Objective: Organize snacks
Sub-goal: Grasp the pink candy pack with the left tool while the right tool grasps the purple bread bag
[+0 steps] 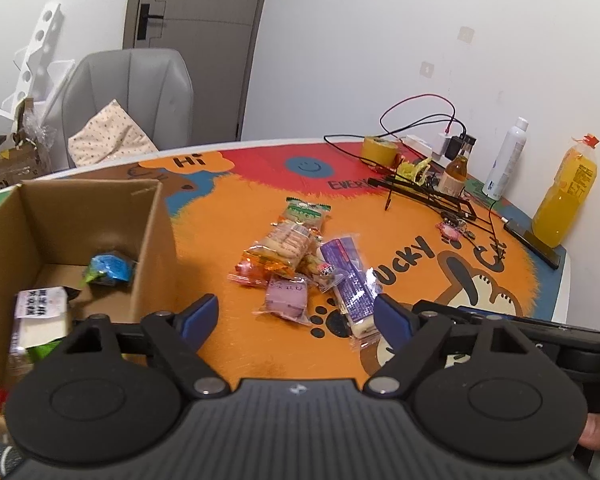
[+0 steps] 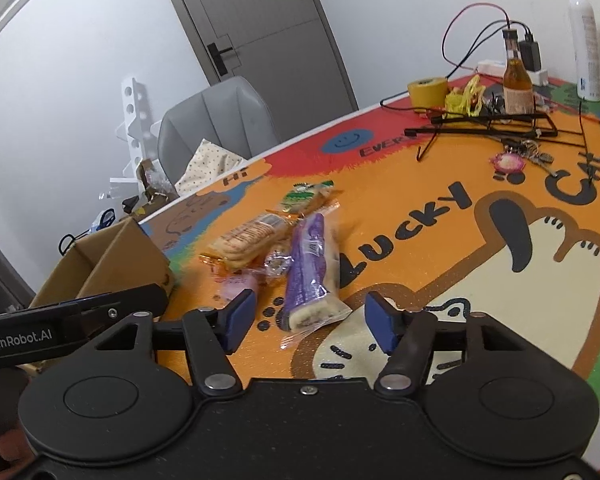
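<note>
A pile of wrapped snacks lies mid-table on the orange cat-print cloth: a green packet [image 1: 306, 212], a cracker packet [image 1: 288, 240], an orange packet [image 1: 260, 266], a pink packet [image 1: 286, 300] and a long purple packet [image 1: 350, 276]. My left gripper [image 1: 296, 314] is open just in front of the pink packet, pads clear of it. In the right wrist view, my right gripper [image 2: 312, 312] is open, and the near end of the purple packet [image 2: 310, 272] lies between its fingers without touching them. The cardboard box [image 1: 152, 240] on the left holds a blue packet [image 1: 110, 266] and a white packet [image 1: 42, 312].
At the table's far right stand an orange juice bottle [image 1: 566, 200], a white spray bottle [image 1: 506, 158], a small brown bottle [image 1: 456, 172], a tape roll [image 1: 380, 148], tangled cables and a phone [image 1: 534, 240]. A grey chair [image 1: 128, 96] stands behind the box.
</note>
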`<state>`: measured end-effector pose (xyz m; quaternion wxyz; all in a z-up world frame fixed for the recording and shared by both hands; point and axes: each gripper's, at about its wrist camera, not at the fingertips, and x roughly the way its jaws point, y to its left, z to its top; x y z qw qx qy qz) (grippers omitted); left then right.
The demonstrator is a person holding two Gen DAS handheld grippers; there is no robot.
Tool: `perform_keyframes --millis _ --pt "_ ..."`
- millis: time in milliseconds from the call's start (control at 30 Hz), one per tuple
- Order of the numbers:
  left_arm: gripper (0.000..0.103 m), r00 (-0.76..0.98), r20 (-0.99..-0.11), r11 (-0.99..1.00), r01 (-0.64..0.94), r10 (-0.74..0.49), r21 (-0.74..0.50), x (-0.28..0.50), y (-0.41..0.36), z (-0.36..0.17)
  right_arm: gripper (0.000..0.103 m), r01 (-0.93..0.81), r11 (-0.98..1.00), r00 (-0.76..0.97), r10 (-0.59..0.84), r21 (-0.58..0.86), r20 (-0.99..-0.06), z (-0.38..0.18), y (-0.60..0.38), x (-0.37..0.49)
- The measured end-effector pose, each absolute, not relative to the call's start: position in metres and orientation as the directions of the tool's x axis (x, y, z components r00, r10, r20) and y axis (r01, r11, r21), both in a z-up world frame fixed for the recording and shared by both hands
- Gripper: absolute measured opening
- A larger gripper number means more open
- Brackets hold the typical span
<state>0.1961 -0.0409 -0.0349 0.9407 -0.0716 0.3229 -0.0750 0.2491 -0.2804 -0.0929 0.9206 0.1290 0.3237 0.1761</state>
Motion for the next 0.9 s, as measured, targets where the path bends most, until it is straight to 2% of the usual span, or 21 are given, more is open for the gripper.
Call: perform_keyframes --millis 167,300,500,700,833,900 --pt "0.077 0.776 -0.607 0.982 0.093 -0.173 -0.162 0.211 -0.049 -0.043 0.053 -0.241 0.895 0.71 0.426 0.374 -0.561 -0.102 -0.281 0.265" --pt "0.069 0.755 -0.63 0.979 0.088 -0.185 -0.182 0.226 -0.051 -0.049 0.05 -0.243 0.888 0.69 0.441 0.391 -0.573 -0.109 -0.281 0.28" --pt "0.067 0.734 -0.656 0.982 0.082 -0.176 -0.172 0.246 -0.06 -0.06 0.049 -0.253 0.878 0.667 0.462 0.406 -0.585 -0.115 -0.28 0.3" --pt "0.064 0.718 -0.677 0.984 0.06 -0.16 -0.168 0.263 -0.061 -0.072 0.038 -0.265 0.871 0.642 0.48 0.414 -0.597 -0.122 -0.276 0.314" --pt "0.064 0.709 -0.689 0.984 0.045 -0.152 -0.17 0.274 -0.06 -0.079 0.023 -0.282 0.861 0.625 0.5 0.424 -0.599 -0.126 -0.274 0.318" --pt "0.064 0.704 -0.694 0.984 0.044 -0.151 -0.17 0.278 -0.06 -0.083 0.022 -0.289 0.86 0.629 0.502 0.421 -0.594 -0.126 -0.274 0.317"
